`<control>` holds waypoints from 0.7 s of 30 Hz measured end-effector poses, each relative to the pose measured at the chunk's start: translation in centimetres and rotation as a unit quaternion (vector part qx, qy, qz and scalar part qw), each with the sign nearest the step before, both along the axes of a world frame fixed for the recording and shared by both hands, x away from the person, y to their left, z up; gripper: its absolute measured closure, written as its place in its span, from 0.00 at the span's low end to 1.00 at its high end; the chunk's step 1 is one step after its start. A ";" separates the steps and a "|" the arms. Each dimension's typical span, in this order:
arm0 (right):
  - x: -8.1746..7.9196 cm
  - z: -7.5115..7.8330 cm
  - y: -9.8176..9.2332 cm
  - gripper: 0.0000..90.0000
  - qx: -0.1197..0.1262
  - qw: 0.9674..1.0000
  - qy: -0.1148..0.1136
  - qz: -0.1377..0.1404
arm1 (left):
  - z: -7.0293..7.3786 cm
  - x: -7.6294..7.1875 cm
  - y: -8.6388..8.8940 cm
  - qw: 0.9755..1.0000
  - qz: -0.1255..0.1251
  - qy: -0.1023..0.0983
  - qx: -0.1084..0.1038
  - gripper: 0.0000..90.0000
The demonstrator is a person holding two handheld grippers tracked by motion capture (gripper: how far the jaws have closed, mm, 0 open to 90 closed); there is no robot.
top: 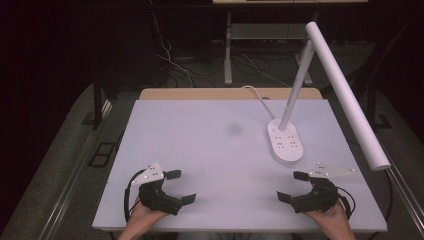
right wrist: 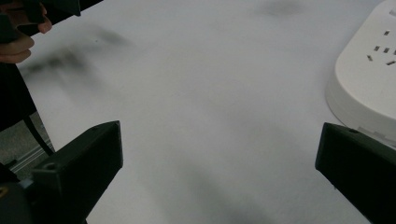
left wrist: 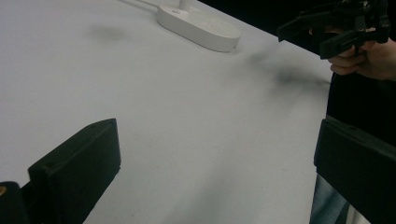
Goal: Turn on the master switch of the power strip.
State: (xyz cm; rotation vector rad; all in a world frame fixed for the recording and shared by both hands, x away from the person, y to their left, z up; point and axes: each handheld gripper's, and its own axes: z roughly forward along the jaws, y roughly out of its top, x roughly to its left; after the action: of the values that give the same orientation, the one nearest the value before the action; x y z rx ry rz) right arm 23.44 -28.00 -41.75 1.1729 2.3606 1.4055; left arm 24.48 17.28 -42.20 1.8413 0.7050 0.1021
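Note:
A white desk lamp stands on the white table (top: 210, 150), its oval base (top: 285, 141) at the right of the middle and its long tube head (top: 345, 95) slanting out over the right edge. My left gripper (top: 180, 186) hovers near the front left of the table, jaws wide apart with nothing between them. Near the front right my right gripper (top: 291, 186) is held the same way, open and empty, just in front of the lamp base (right wrist: 369, 79). In the left gripper view the right gripper (left wrist: 322, 30) shows far off beside the base (left wrist: 198, 25).
The lamp's white cord (top: 257, 95) runs off the table's far edge. Behind the table are a metal stand (top: 228, 45) and loose cables on the floor (top: 175, 65). A faint dark smudge (top: 233, 129) marks the tabletop's middle.

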 end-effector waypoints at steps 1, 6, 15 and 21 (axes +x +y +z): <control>0.0 0.0 0.0 0.00 0.000 1.000 0.000 0.000 | 0.0 0.0 0.0 1.000 0.000 0.000 0.000 0.00; 0.0 0.0 0.1 0.00 -0.002 1.000 0.002 0.000 | 0.0 0.0 0.1 1.000 0.001 0.001 0.000 0.00; -0.1 0.4 0.2 0.00 -0.004 1.000 0.002 -0.003 | 0.1 0.0 0.3 1.000 0.007 0.000 -0.003 0.00; -0.1 0.7 0.3 0.00 -0.006 1.000 0.002 -0.006 | 0.1 0.1 0.4 1.000 0.006 0.000 -0.003 0.00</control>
State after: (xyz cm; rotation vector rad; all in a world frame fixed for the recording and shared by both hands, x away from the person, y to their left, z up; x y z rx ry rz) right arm 23.34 -27.75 -41.02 1.1855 2.3582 1.3840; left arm 24.57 17.69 -42.14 1.8314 0.7163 0.1083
